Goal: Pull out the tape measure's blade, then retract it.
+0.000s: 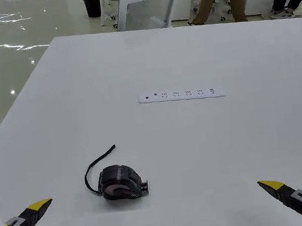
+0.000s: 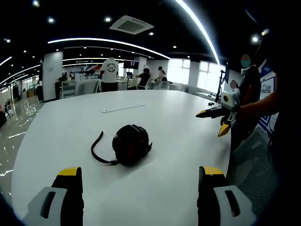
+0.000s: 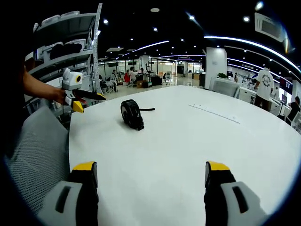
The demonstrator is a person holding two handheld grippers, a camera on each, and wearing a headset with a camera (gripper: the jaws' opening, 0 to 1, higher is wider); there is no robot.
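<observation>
A black tape measure [image 1: 121,183] with a black wrist strap [image 1: 94,167] lies on the white table [image 1: 170,132], near the front and left of centre; its blade is inside the case. My left gripper [image 1: 31,213] hovers at the lower left, open and holding nothing, a short way left of the tape measure [image 2: 130,143]. My right gripper [image 1: 279,188] hovers at the lower right, open and holding nothing, well to the right of the tape measure [image 3: 132,113]. The left gripper view also catches the right gripper [image 2: 216,120]. The right gripper view also catches the left gripper [image 3: 87,100].
A white power strip [image 1: 182,94] lies flat past the table's middle. Beyond the far edge stand a white mesh chair [image 1: 146,9], a black bin [image 1: 92,5] and people. A person's arm holds the left gripper [image 3: 42,89].
</observation>
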